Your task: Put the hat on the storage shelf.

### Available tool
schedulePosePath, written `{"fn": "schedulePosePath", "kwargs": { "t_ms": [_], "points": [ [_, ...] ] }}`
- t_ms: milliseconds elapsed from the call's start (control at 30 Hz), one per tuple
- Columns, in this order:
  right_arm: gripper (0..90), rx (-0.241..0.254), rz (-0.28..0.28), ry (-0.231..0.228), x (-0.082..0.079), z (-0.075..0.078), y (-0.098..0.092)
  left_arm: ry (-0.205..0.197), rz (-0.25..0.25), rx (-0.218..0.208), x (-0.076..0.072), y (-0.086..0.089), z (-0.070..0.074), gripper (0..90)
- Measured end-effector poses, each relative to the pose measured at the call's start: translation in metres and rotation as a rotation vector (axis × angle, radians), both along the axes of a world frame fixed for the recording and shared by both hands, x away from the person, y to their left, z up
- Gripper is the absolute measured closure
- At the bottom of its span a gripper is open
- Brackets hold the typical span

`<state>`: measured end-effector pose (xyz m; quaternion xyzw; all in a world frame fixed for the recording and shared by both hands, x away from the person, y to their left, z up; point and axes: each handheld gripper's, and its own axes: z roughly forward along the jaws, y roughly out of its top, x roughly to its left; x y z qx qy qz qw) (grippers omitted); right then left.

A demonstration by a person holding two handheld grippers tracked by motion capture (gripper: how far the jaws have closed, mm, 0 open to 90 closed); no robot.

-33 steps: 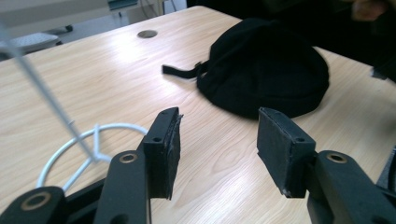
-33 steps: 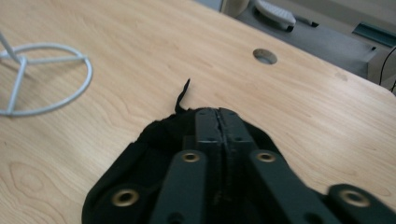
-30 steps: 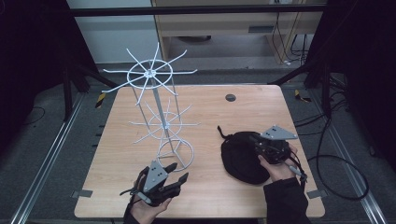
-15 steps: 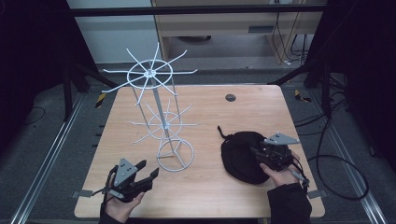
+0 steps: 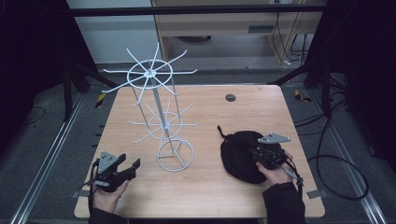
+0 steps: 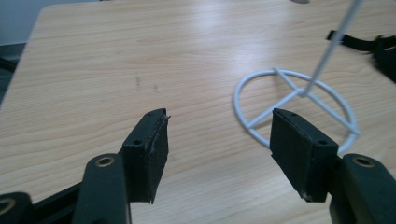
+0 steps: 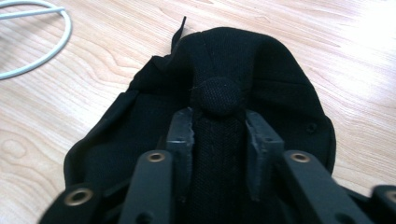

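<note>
Black cap [image 5: 243, 156] lies on the right part of the bench [image 5: 210, 112], crown up, with its strap end sticking out toward the far side. From my right tongs [image 7: 218, 135] I look straight along the crown: the two pads press a ridge of the black fabric between them, just short of the round button [image 7: 217, 95] on top of the cap. In the high view my right tongs [image 5: 267, 154] sit over the near right edge of the cap, the grey plate on top, the hand behind them. These tongs have just been closing, and the fabric is pinched between them, so I count them as clamped on the cap.

My left tongs [image 6: 219, 144] stand wide apart, having just been opening, with bare wood between the pads. In the high view my left tongs [image 5: 122, 169] hover low near the near left corner of the bench, pointing toward the ring base [image 6: 299, 112] of the white wire rack [image 5: 161, 116]. That rack stands upright in the middle of the bench, with two tiers of spokes spreading from its thin pole; it is just beside the cap but apart from it. A small dark disc [image 5: 230, 97] lies on the far part of the bench.
</note>
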<state>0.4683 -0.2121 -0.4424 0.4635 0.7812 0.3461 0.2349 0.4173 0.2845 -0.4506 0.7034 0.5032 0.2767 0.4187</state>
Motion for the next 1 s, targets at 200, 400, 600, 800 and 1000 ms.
{"fn": "schedulePosePath", "kwargs": {
  "t_ms": [200, 400, 600, 800, 1000],
  "points": [
    [79.2, -0.046, -0.030, -0.002, 0.000, 0.000, 0.007, 0.015, 0.023, -0.002, 0.005, 0.007, -0.006, 35.4],
    [82.5, -0.022, -0.014, -0.046, -0.005, 0.008, 0.002, 0.020, 0.031, 0.003, 0.006, 0.008, -0.008, 35.3],
    [83.0, 0.036, 0.010, -0.142, -0.013, 0.023, -0.005, 0.018, 0.033, 0.005, 0.007, 0.011, -0.009, 35.0],
    [83.0, 0.104, 0.052, -0.212, -0.020, 0.035, -0.011, 0.012, 0.037, 0.003, 0.007, 0.012, -0.009, 34.4],
    [83.0, 0.177, 0.065, -0.285, -0.027, 0.049, -0.016, 0.013, 0.037, 0.003, 0.008, 0.014, -0.009, 33.6]
  ]
}}
